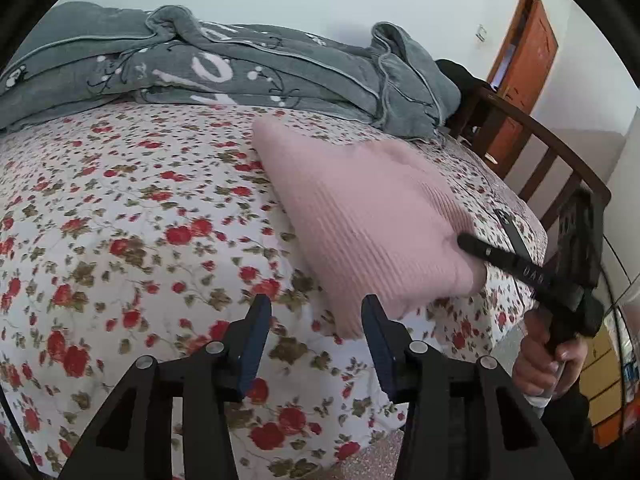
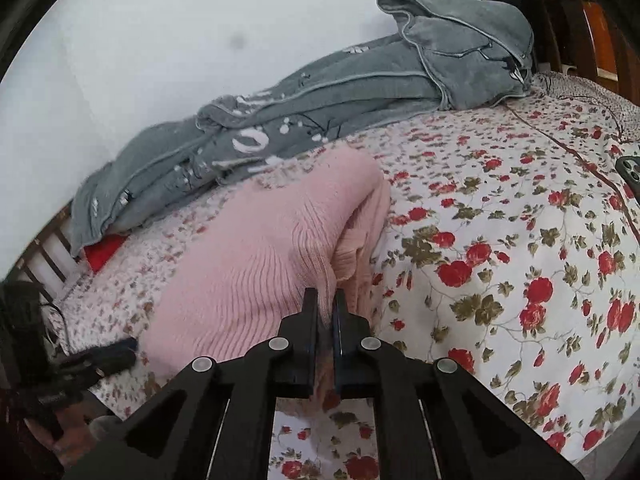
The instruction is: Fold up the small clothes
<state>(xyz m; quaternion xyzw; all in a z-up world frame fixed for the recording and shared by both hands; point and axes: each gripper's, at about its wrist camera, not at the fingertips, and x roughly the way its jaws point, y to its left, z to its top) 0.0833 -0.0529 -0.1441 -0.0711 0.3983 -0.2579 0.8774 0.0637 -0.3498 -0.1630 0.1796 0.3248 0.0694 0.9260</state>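
Observation:
A folded pink ribbed knit garment (image 1: 360, 208) lies on the floral bedsheet (image 1: 120, 220) near the bed's edge. My left gripper (image 1: 317, 308) hovers open just in front of the garment's near corner, with only sheet showing between its fingers. My right gripper (image 1: 466, 242) reaches in from the right side of the left wrist view, held by a hand (image 1: 552, 364), its tip at the garment's side edge. In the right wrist view the right gripper (image 2: 325, 300) is shut on a pinch of the pink garment (image 2: 248, 260). The left gripper (image 2: 116, 354) shows at the far left.
A rumpled grey blanket (image 1: 224, 68) lies along the wall side of the bed. A dark phone (image 2: 630, 172) rests on the sheet near the wooden bed rail (image 1: 552, 152). Something red (image 2: 104, 254) peeks out from under the blanket (image 2: 320, 92). An orange door (image 1: 524, 60) stands beyond.

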